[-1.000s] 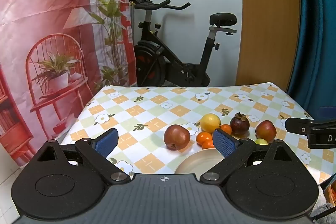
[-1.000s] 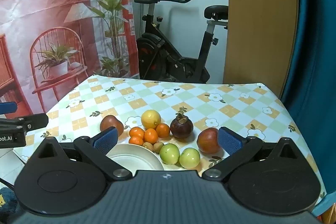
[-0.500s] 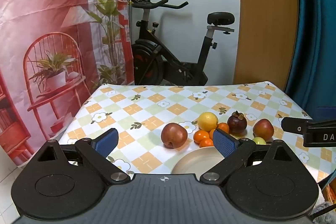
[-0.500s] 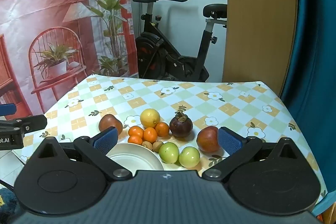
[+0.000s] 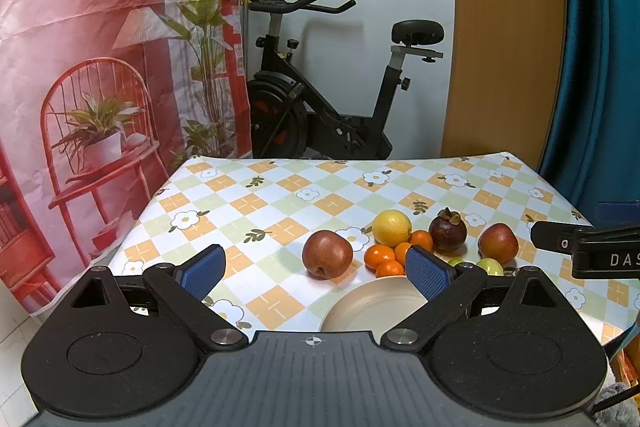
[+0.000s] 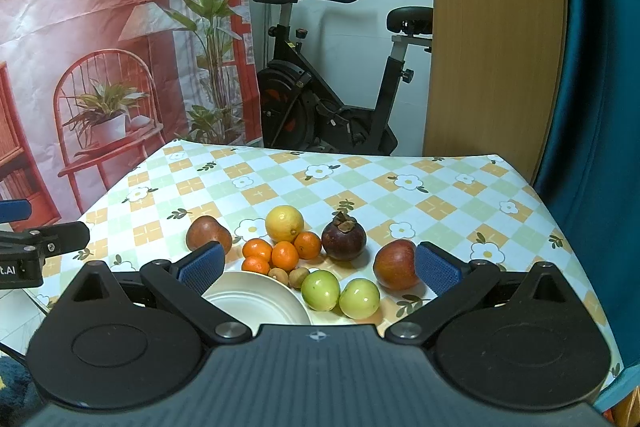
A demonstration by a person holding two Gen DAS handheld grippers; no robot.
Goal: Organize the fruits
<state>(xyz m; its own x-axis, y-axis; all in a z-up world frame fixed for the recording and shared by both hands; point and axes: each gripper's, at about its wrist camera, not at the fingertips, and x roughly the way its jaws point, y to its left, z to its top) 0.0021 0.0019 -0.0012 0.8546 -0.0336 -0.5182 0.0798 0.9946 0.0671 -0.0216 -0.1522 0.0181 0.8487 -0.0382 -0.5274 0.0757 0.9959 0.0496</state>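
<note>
The left gripper [image 5: 315, 267] hangs above the table's near edge towards its left corner, pointing across the table to the far edge. Its jaws stand wide apart with nothing between the blue pads [image 5: 203, 267], and it sits level, both fingers at the same height. The right gripper [image 6: 318, 269] hangs above the near edge further to the right, also level and aimed at the far edge, jaws spread wide and holding nothing. The two are side by side and apart: each one's black finger tip shows at the edge of the other's view.
</note>
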